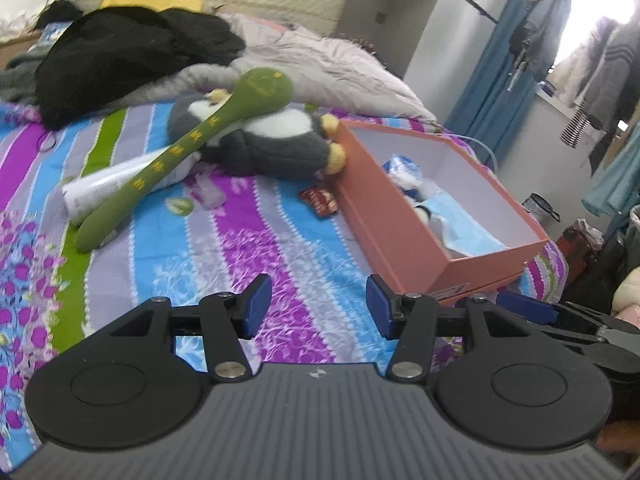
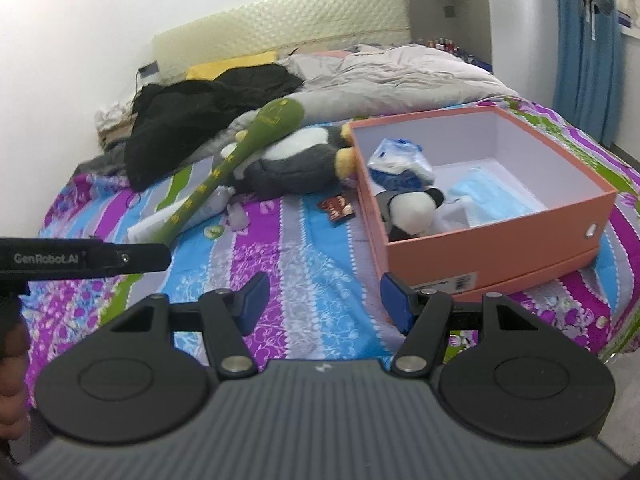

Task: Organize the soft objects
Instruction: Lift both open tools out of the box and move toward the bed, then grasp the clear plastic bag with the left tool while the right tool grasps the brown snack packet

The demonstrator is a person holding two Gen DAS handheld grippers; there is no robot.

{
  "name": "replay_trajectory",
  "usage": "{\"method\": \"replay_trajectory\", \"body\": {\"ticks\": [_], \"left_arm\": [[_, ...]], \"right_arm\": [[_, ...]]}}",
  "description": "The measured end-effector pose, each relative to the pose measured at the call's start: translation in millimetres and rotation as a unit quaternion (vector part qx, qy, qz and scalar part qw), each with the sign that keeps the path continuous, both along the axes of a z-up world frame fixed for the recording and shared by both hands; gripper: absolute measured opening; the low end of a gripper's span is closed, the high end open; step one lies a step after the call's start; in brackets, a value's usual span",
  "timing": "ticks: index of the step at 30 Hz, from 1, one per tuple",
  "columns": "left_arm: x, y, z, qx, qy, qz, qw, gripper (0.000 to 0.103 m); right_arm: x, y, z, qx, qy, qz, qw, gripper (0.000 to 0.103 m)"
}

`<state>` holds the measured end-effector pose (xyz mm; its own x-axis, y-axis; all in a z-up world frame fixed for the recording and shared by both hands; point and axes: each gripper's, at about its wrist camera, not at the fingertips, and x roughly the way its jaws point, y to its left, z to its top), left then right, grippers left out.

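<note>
Left to right on the bed with the striped floral sheet [image 1: 248, 240]: black clothing pile [image 1: 120, 56] at far left near the headboard, pale quilt [image 1: 340, 64] behind. Green plush spoon [image 1: 192, 148] lies diagonally, its head resting on the grey-and-white plush penguin [image 1: 264, 148], its handle over a white tube [image 1: 104, 188]. Penguin's yellow feet touch the wall of the orange box [image 1: 404, 236]. Small red wrapper [image 1: 320, 200] just beside the box on the sheet. Box open, holding a black-and-white plush toy [image 2: 412, 208], a blue-white packet [image 2: 400, 160] and a light blue face mask [image 2: 492, 196].

Left tool [image 1: 318, 306] hovers over the sheet, jaws apart, nothing between. Right tool [image 2: 324, 300] same, jaws apart and empty, near the box's front corner. Left tool's arm shows at the left edge of the right wrist view.
</note>
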<state>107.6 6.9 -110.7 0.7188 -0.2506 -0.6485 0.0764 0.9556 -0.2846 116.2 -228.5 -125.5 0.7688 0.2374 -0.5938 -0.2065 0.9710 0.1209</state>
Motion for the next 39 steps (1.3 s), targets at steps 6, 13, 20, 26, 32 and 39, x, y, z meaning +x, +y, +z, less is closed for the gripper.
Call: {"method": "replay_trajectory", "body": {"ticks": [6,13,20,26,32,39], "left_arm": [[17.0,16.0,-27.3,0.0,0.018,0.027,0.9995,0.058],[63.0,35.3,-61.7,0.0,0.028,0.056,0.998,0.058],[120.4,58.0,-92.7,-0.003,0.039,0.082,0.9959,0.058],[163.3,67.1,-109.5,-0.007,0.039,0.094,0.9948,0.058],[197.2,72.2,-125.1,-0.026,0.034,0.111,0.9929,0.058],[226.3,77.3,-140.2,-0.017,0.032,0.118,0.9923,0.058]], "right_arm": [[24.0,24.8,-17.1,-0.027,0.002,0.02,0.999,0.064],[70.6,55.8,-42.1,-0.067,-0.008,0.039,0.997,0.063],[122.4,79.8,-68.5,-0.085,-0.02,0.04,0.995,0.063],[162.9,92.2,-85.5,-0.102,-0.036,0.032,0.994,0.063],[198.6,100.9,-103.7,-0.134,-0.04,0.027,0.99,0.06],[225.3,112.6,-123.5,-0.175,-0.043,0.034,0.983,0.06]]}}
